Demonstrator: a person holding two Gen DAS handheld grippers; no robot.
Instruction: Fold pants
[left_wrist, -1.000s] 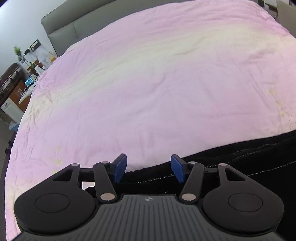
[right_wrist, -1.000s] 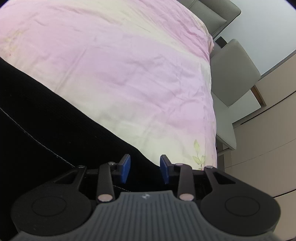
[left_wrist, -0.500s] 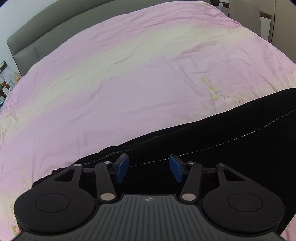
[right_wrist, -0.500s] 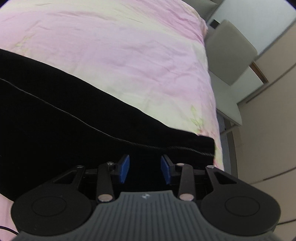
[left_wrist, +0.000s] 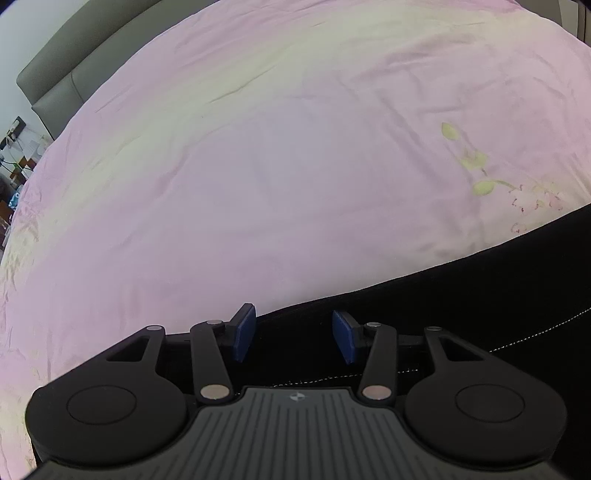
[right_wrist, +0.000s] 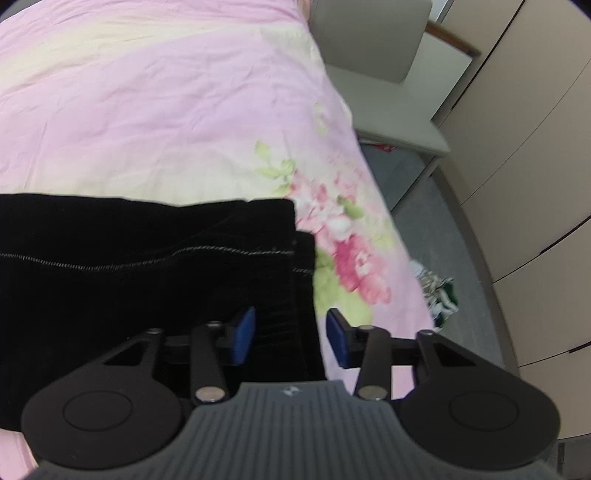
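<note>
Both grippers gape wide, empty: left gripper (left_wrist: 293, 336) over the black pants' (right_wrist: 147, 258) edge, right gripper (right_wrist: 290, 336) straddling their stacked end; a shallow pinch risks catching one layer only.

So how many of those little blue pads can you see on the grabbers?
4. Two on the left gripper, over the edge of the black pants; two on the right gripper, which straddles the pants' end on the bed.

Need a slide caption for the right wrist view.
Open right gripper over the end of black pants on a pink floral bedsheet.
</note>
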